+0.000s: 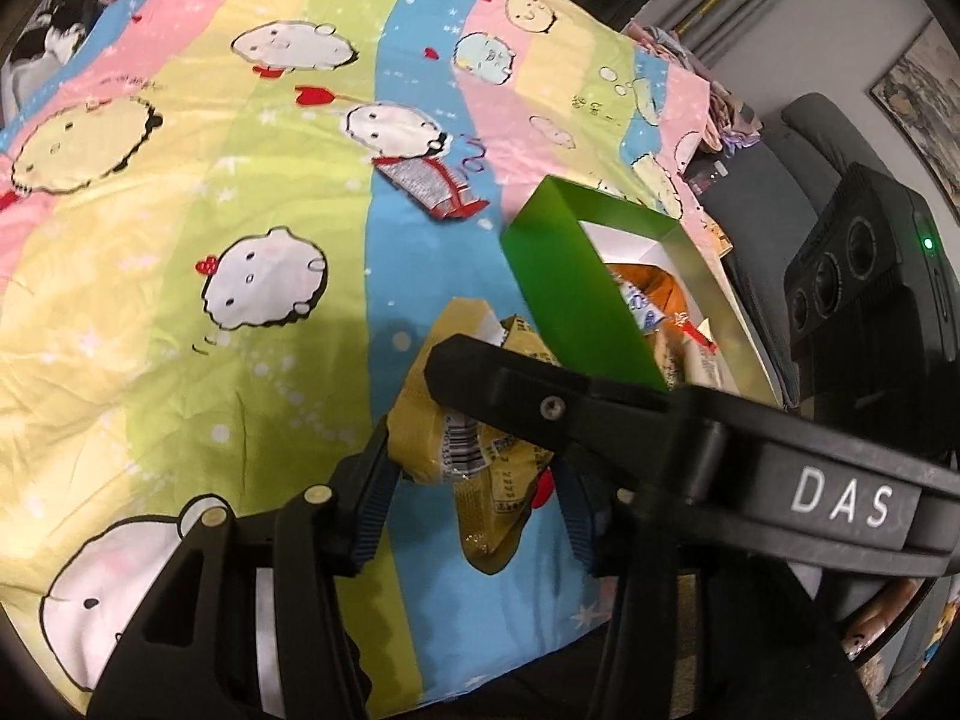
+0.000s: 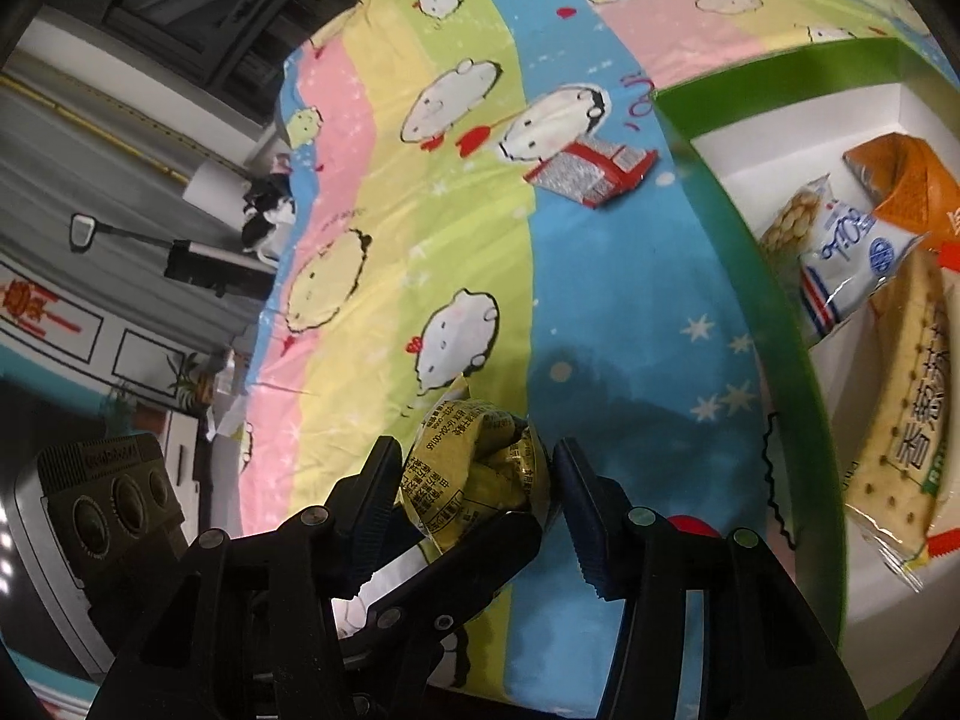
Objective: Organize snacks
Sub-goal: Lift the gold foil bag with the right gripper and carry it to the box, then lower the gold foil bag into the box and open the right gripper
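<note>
Through the left wrist camera, the left gripper (image 1: 474,480) sits low over a cartoon-print bedsheet (image 1: 180,300), its blue-padded fingers (image 1: 375,510) on either side of a yellow snack packet (image 1: 468,420); they look closed against the wrapper, though the contact on the right-hand side is partly hidden. A black finger of the right gripper (image 1: 498,384) crosses over the same packet from the right, its body marked "DAS". Just beyond stands a green box (image 1: 570,294) with a white inside, already holding several wrapped snacks. A red and silver packet (image 1: 432,180) lies alone on the blue stripe of the sheet, well apart from the box. Through the right wrist camera, the right gripper (image 2: 480,480) has its fingers spread, the crumpled yellow snack packet (image 2: 474,468) between them; whether the pads touch it cannot be told. The left gripper's finger (image 2: 468,564) reaches up underneath the packet. To the right, the green box (image 2: 774,312) contains an orange packet (image 2: 912,180), a blue and white biscuit packet (image 2: 840,252) and a cracker pack (image 2: 906,408). The red and silver packet (image 2: 591,171) rests on the bedsheet (image 2: 600,312) farther off.
</note>
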Available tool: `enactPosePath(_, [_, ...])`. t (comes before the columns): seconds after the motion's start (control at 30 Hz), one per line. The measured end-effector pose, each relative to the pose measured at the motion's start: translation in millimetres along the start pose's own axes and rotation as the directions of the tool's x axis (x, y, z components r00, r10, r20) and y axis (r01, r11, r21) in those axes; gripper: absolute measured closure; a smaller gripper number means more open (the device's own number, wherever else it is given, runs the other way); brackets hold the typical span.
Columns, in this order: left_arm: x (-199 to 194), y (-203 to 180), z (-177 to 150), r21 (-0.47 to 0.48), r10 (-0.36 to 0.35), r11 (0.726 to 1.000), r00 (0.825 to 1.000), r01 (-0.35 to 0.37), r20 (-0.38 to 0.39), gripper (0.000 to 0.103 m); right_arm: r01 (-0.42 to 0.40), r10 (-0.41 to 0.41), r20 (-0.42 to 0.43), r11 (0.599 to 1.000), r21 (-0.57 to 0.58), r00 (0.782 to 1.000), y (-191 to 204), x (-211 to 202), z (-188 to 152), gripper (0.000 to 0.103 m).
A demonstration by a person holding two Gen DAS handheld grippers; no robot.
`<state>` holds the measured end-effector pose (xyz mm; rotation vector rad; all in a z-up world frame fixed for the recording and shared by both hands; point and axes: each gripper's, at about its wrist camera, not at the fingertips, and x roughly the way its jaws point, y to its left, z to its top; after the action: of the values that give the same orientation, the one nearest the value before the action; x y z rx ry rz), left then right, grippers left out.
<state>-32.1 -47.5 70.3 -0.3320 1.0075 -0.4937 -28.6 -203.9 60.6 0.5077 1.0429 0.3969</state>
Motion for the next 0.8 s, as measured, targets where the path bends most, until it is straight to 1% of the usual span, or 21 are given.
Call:
enactPosePath(0.1, [-2.5, -3.4, 1.8, 0.012, 0.001, 1.000, 1.000, -0.002, 0.011, 0.055, -0.003, 0.004, 0.017, 1.000, -0.012, 1.000, 2.3, -5.5, 0.5, 0.048])
enactPosePath(0.33, [-5.3, -11.9, 2.8, 0.032, 0.013, 0.999, 1.000, -0.013, 0.011, 0.055, -0.008, 0.008, 0.025, 1.000, -0.008, 1.000, 2.6, -10.6, -1.3, 0.048])
enactPosePath(0.43, [-10.7, -21.7, 3.9, 0.058, 0.014, 0.998, 0.999, -0.016, 0.031, 0.055, -0.023, 0.024, 0.056, 1.000, -0.015, 0.998, 3.7, -21.0, -1.3, 0.048])
enactPosePath(0.57, [-9.9, -35.6, 8.5, 0.104, 0.006, 0.995, 0.999, -0.009, 0.036, 0.055, -0.026, 0.027, 0.097, 1.000, -0.011, 0.995, 1.0, -35.5, -0.3, 0.048])
enactPosePath(0.67, [-5.5, -47.1, 13.9, 0.133, -0.007, 0.991, 0.999, 0.003, 0.035, 0.055, -0.021, 0.020, 0.126, 1.000, 0.002, 0.992, -5.2, -47.6, 2.0, 0.048])
enactPosePath(0.8, [-0.5, -65.7, 22.3, 0.181, -0.028, 0.983, 0.999, 0.021, 0.037, 0.056, -0.006, 0.004, 0.185, 1.000, 0.012, 0.983, -14.7, -68.0, 8.4, 0.048])
